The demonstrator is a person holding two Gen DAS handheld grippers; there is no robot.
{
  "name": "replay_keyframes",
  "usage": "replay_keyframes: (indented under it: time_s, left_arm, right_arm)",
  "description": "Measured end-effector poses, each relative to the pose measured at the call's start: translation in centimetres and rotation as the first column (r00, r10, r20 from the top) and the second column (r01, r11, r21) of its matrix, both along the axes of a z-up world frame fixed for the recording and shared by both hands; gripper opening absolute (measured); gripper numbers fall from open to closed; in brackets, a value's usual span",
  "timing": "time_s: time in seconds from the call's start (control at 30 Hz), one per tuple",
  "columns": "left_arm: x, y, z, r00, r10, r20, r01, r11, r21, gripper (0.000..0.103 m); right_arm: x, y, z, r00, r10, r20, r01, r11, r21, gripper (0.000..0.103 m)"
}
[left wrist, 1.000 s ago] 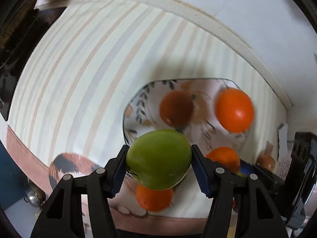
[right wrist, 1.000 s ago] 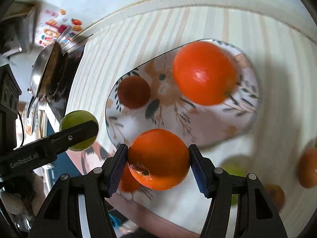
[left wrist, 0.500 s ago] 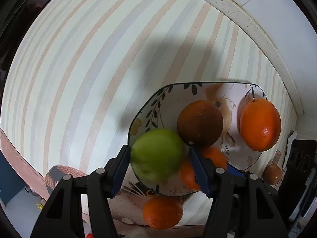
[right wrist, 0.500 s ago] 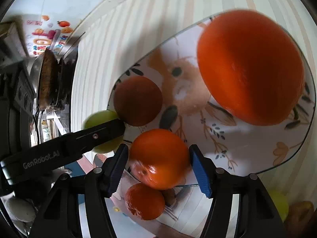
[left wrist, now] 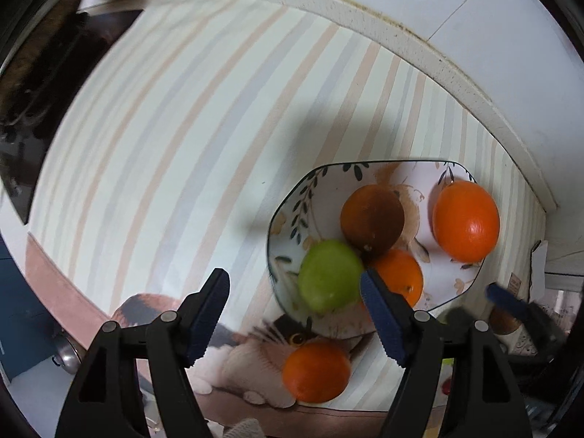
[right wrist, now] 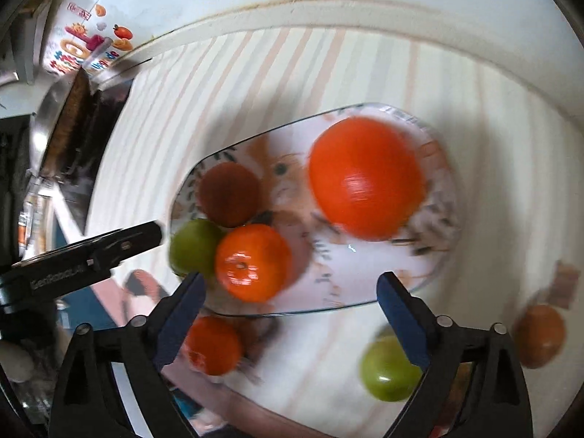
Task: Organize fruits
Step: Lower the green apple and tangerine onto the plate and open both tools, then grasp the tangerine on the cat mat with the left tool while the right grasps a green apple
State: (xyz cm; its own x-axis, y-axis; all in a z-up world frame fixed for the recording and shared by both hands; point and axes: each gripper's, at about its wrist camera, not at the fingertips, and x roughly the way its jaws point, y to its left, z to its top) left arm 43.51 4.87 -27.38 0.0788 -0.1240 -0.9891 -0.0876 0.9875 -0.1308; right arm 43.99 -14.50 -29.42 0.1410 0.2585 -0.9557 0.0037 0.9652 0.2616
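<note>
Green apple [left wrist: 330, 275] upright on plate [left wrist: 460, 290]

Green apple [left wrist: 330, 275], floral plate [left wrist: 314, 189], striped cloth [left wrist: 182, 127]

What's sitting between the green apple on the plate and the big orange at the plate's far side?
In the right wrist view, the smaller orange sits against the green apple; then bare plate up to the big orange.

You get bright, even light in both views, with heavy fisheye bending and dark corners at the edges. In the left wrist view a soft dark shadow falls on the striped cloth [left wrist: 204, 138] just above the plate [left wrist: 292, 215]. The right wrist view is smeared by motion blur; the big orange [right wrist: 365, 177] on that plate carries a white glare streak.
</note>
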Motion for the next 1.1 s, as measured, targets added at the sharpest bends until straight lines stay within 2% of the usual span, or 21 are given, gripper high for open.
replay_keyframes:
  time_s: [0.13, 0.23, 0.33, 0.6, 0.87, 1.1]
  left_arm:
    - [-2.5, -0.1, 1.5, 0.998, 0.003, 0.055, -0.005, 0.999, 0.046, 0.073]
    - [-4.2, -0.7, 2.6, 0.995, -0.007, 0.098, 0.000, 0.998, 0.066, 0.073]
    - [-5.9, -1.5, 3.8, 0.990, -0.030, 0.139, 0.017, 0.996, 0.092, 0.073]
    - [-8.9, -2.2, 6.1, 0.982, -0.036, 0.185, 0.023, 0.997, 0.073, 0.073]
    - [-11.5, -2.9, 9.9, 0.963, -0.045, 0.266, 0.032, 0.998, 0.050, 0.073]
    - [-13.0, -2.9, 11.9, 0.950, -0.044, 0.308, 0.032, 0.999, 0.044, 0.073]
  right_arm:
    - [-1.5, -0.9, 1.5, 0.999, 0.018, 0.042, -0.014, 0.996, -0.089, 0.098]
    - [-2.4, -1.5, 2.5, 0.999, 0.012, 0.053, -0.007, 0.996, -0.084, 0.098]
    - [-3.7, -1.9, 3.8, 0.995, 0.020, 0.096, -0.008, 0.993, -0.120, 0.098]
    - [-6.7, -2.1, 7.4, 0.986, 0.037, 0.164, -0.014, 0.990, -0.142, 0.098]
    - [-9.4, -1.8, 11.2, 0.970, 0.049, 0.240, -0.013, 0.989, -0.150, 0.098]
    - [-11.5, -2.0, 14.3, 0.956, 0.032, 0.291, 0.002, 0.993, -0.117, 0.098]
